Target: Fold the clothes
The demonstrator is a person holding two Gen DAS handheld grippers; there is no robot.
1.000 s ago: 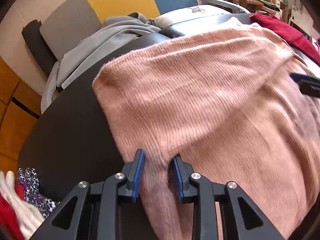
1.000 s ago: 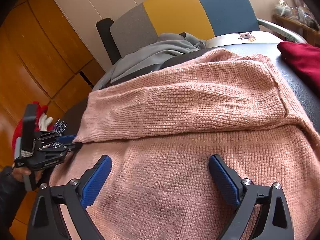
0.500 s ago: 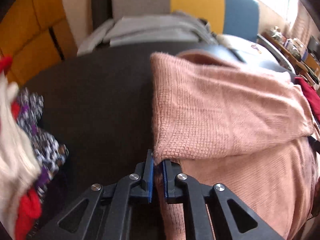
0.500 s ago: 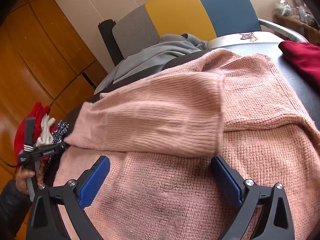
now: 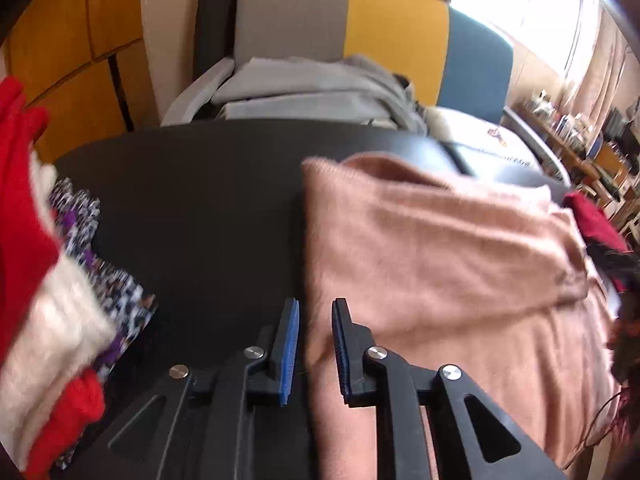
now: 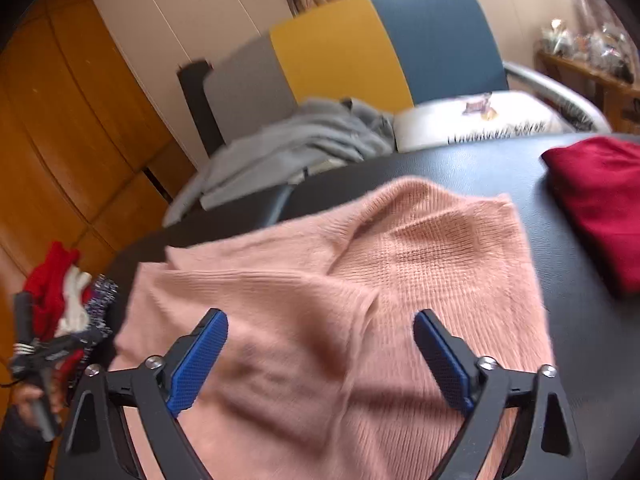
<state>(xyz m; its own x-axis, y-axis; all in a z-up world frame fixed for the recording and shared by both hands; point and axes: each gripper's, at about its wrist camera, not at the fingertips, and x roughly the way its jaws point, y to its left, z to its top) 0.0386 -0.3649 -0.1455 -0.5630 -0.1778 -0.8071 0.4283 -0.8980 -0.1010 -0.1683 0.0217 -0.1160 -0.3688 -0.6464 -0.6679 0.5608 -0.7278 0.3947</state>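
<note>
A pink knit sweater lies partly folded on the black table, with one fold laid across its body. My left gripper hovers at the sweater's left edge, its jaws a little apart, and the fabric edge lies loose between the blue pads. In the right wrist view the sweater spreads below my right gripper, which stands wide open above it and holds nothing. The left gripper shows there too, held in a hand at the far left.
A heap of red, white and patterned clothes lies at the table's left end. A folded dark red garment sits at the right. Behind the table, a grey, yellow and blue chair holds a grey garment and a white printed one.
My left gripper shut on the sweater's edge, drew it leftward, and has now parted its jaws. The right gripper stayed open and pulled back, so more table shows.
</note>
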